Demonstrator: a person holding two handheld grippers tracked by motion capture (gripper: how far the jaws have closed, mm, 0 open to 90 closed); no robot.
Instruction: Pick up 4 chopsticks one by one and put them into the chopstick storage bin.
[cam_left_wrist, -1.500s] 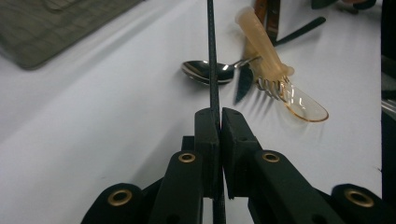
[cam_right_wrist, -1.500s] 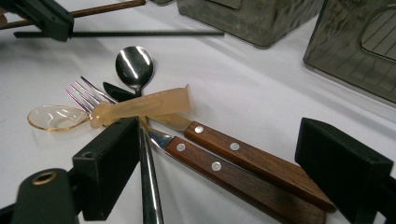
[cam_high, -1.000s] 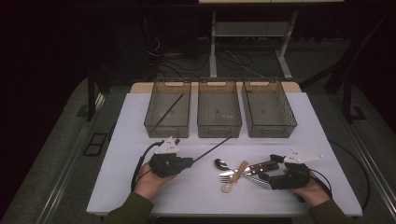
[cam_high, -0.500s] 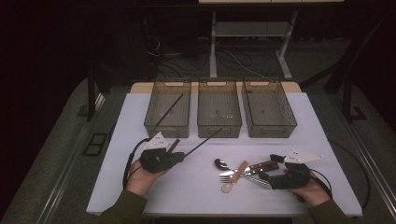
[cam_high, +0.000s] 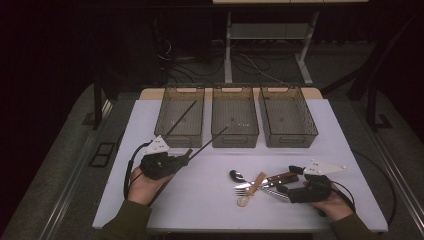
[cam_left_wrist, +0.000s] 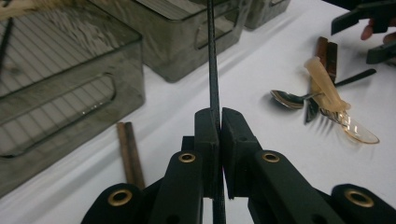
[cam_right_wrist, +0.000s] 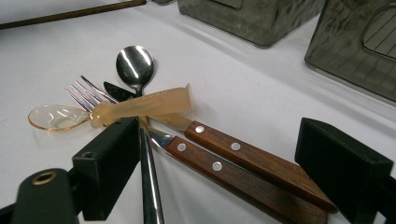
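My left gripper (cam_high: 189, 156) (cam_left_wrist: 219, 116) is shut on a thin black chopstick (cam_high: 210, 141) (cam_left_wrist: 213, 70), which slants up toward the front wall of the middle bin (cam_high: 234, 141). A second black chopstick (cam_high: 181, 119) leans in the left bin (cam_high: 181, 141). My right gripper (cam_high: 287, 181) (cam_right_wrist: 229, 172) stands open at the table's front right, its jaws either side of two wood-handled pieces (cam_high: 280, 178) (cam_right_wrist: 243, 158). They lie in a pile with a steel spoon (cam_high: 235, 175) (cam_right_wrist: 134, 63), a fork (cam_high: 244, 189) (cam_right_wrist: 86, 91) and an amber plastic spoon (cam_high: 252, 187) (cam_right_wrist: 140, 106).
Three grey see-through bins stand in a row at the back of the white table (cam_high: 200, 200); the right bin (cam_high: 289, 140) looks empty. A pair of brown chopsticks (cam_left_wrist: 130, 154) lies on the table just in front of the left bin.
My left gripper has moved left and away from me with the black chopstick, whose tip has swung toward the bins. The right gripper and the cutlery pile have stayed put.
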